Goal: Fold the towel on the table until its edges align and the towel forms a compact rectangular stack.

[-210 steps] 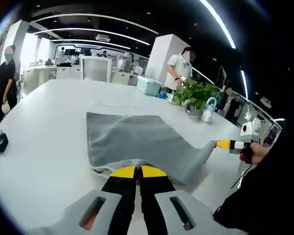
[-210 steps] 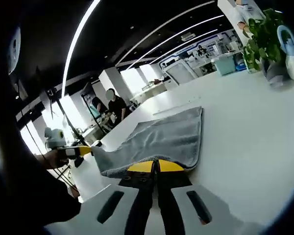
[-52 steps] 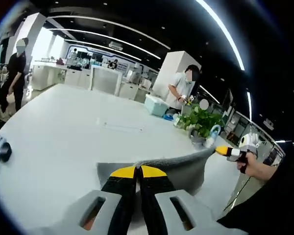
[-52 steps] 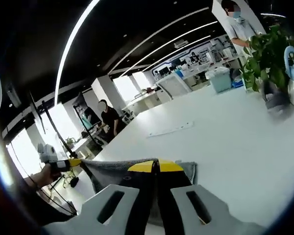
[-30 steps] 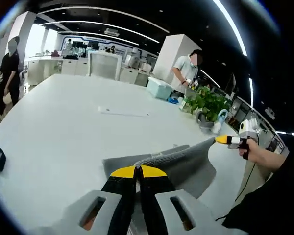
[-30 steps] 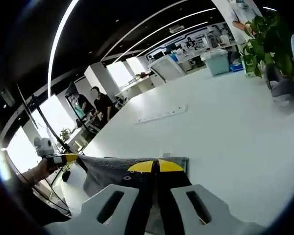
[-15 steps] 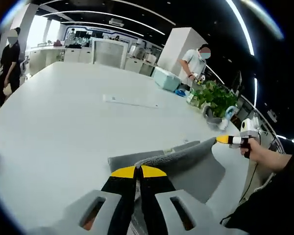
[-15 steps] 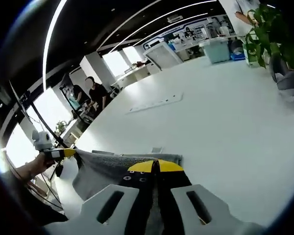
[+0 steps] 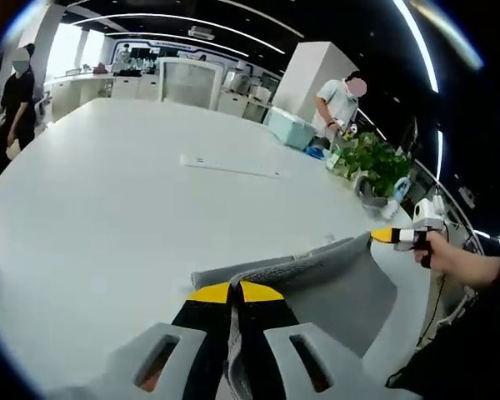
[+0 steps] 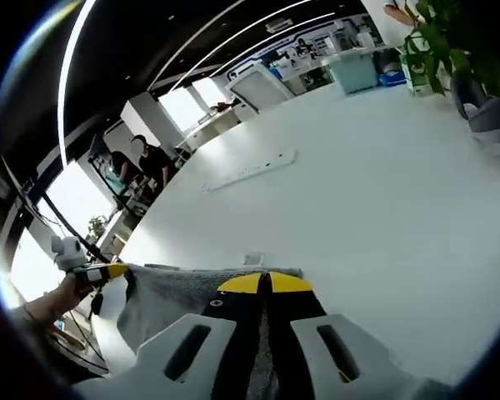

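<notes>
- In the left gripper view, the left gripper [image 9: 235, 292] rises from 6 o'clock with its yellow-tipped jaws pressed together on an edge of the grey towel [image 9: 333, 283].
- From those jaws the towel's held edge runs toward 3 o'clock as a taut, lifted ridge, and the rest of the cloth hangs down from it onto the white table [image 9: 108, 192].
- At the far end of that ridge, at 3 o'clock in this view, the right gripper [image 9: 383, 237] pinches the other corner, held by a person's hand [image 9: 446, 254].
- In the right gripper view, the right gripper [image 10: 265, 283] comes up from 6 o'clock, jaws closed on the towel [image 10: 162, 296], which spreads toward 9 o'clock.
- At 9 o'clock there, the left gripper [image 10: 108, 271] clamps the far corner, with a hand [image 10: 54, 300] behind it.
- A long white strip [image 9: 233, 167] lies flat on the table at about 12 o'clock beyond the towel, well apart from it; it also shows at 12 o'clock in the right gripper view [image 10: 250, 171].
- A potted plant [image 9: 371, 162] stands on the table toward 2 o'clock in the left gripper view, with a pale teal box [image 9: 293, 133] further back near 1 o'clock.
- A person in a light shirt [image 9: 340, 98] stands behind the teal box.
</notes>
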Demonstrator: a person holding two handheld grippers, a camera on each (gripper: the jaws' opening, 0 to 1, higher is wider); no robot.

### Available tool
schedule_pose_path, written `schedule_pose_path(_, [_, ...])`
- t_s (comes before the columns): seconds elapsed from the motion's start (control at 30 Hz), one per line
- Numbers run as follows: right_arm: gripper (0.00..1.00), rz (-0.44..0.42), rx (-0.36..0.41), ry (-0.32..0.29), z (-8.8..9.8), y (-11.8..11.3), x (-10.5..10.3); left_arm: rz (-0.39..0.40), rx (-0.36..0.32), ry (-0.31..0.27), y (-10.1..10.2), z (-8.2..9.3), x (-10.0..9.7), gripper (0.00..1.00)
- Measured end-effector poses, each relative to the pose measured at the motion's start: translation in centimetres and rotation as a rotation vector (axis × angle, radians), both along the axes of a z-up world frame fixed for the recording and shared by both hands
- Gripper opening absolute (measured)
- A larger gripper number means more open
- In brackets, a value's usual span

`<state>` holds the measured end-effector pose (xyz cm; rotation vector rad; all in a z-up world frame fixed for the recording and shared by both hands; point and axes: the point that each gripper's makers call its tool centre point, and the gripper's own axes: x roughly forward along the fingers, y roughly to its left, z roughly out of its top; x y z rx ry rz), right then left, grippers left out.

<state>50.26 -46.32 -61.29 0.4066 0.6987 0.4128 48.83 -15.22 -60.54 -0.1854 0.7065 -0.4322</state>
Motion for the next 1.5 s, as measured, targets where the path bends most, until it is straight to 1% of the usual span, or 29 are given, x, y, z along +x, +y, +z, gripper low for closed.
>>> schedule_pose_path(0.03, [0.00, 0.000, -0.003, 0.001, -0.1, 0.0, 0.0, -0.001, 0.019, -0.006, 0.0, -0.2, 0.2, 0.02])
schedule_pose_path(0.1, [0.00, 0.002, -0.013, 0.001, -0.2, 0.0, 0.0, 0.000, 0.034, -0.011, -0.1, -0.4, 0.4, 0.03])
schedule_pose_path(0.27, [0.00, 0.004, -0.073, -0.012, -0.7, -0.1, 0.1, -0.006, 0.062, -0.001, -0.1, -1.5, 0.9, 0.03])
schedule_pose_path(0.5, [0.00, 0.011, -0.094, -0.012, -1.0, -0.2, 0.3, -0.005, 0.093, -0.007, 0.0, -2.0, 1.1, 0.03])
schedule_pose_path(0.53, [0.00, 0.013, -0.100, -0.012, -1.1, -0.2, 0.3, -0.013, 0.101, -0.012, -0.1, -2.1, 1.2, 0.03])
schedule_pose_path(0.6, [0.00, 0.014, -0.105, -0.009, -1.3, -0.2, 0.3, -0.040, 0.137, -0.034, -0.1, -2.3, 1.5, 0.03])
schedule_pose_path(0.73, [0.00, 0.018, -0.132, -0.010, -1.7, -0.1, 0.4, -0.043, 0.138, -0.048, -0.2, -2.3, 1.7, 0.04])
schedule_pose_path(0.77, [0.00, 0.026, -0.145, -0.012, -1.9, -0.1, 0.5, -0.046, 0.148, -0.065, -0.2, -2.2, 1.9, 0.04])
schedule_pose_path(0.83, [0.00, 0.031, -0.163, -0.019, -2.0, -0.1, 0.6, -0.048, 0.181, -0.076, 0.2, -2.4, 2.1, 0.09])
schedule_pose_path(0.9, [0.00, 0.063, -0.245, -0.051, -2.3, -0.5, 0.9, -0.058, 0.229, -0.102, 0.7, -2.4, 2.5, 0.15])
schedule_pose_path(0.93, [0.01, 0.082, -0.322, -0.085, -2.3, -0.8, 1.2, -0.057, 0.232, -0.094, 0.8, -2.5, 2.5, 0.17])
schedule_pose_path(1.0, [0.04, 0.114, -0.389, -0.101, -2.4, -0.7, 1.2, -0.047, 0.255, -0.090, 1.3, -2.8, 2.7, 0.20])
schedule_pose_path(1.07, [0.10, 0.123, -0.384, -0.092, -2.7, -0.3, 1.2, -0.043, 0.287, -0.085, 1.9, -3.2, 2.7, 0.23])
schedule_pose_path(1.13, [0.11, 0.132, -0.398, -0.087, -2.9, -0.4, 1.2, -0.041, 0.309, -0.084, 2.2, -3.5, 2.8, 0.24])
schedule_pose_path(1.17, [0.12, 0.134, -0.418, -0.077, -3.1, -0.5, 1.0, -0.042, 0.322, -0.079, 2.4, -3.7, 2.8, 0.25])
schedule_pose_path(1.23, [0.14, 0.135, -0.431, -0.084, -3.1, -0.7, 1.1, -0.016, 0.324, -0.081, 2.9, -3.5, 2.9, 0.27])
schedule_pose_path(1.27, [0.16, 0.134, -0.440, -0.084, -3.1, -0.8, 1.1, 0.003, 0.316, -0.072, 3.1, -3.5, 2.9, 0.28])
schedule_pose_path(1.33, [0.17, 0.141, -0.457, -0.091, -3.1, -0.9, 1.2, 0.010, 0.314, -0.069, 3.1, -3.5, 3.0, 0.29])
schedule_pose_path(1.4, [0.17, 0.155, -0.461, -0.093, -3.2, -0.8, 1.3, 0.006, 0.323, -0.070, 3.0, -3.6, 3.0, 0.29])
schedule_pose_path(1.5, [0.18, 0.183, -0.507, -0.094, -3.6, -0.8, 1.3, -0.021, 0.350, -0.082, 2.7, -3.8, 3.0, 0.28])
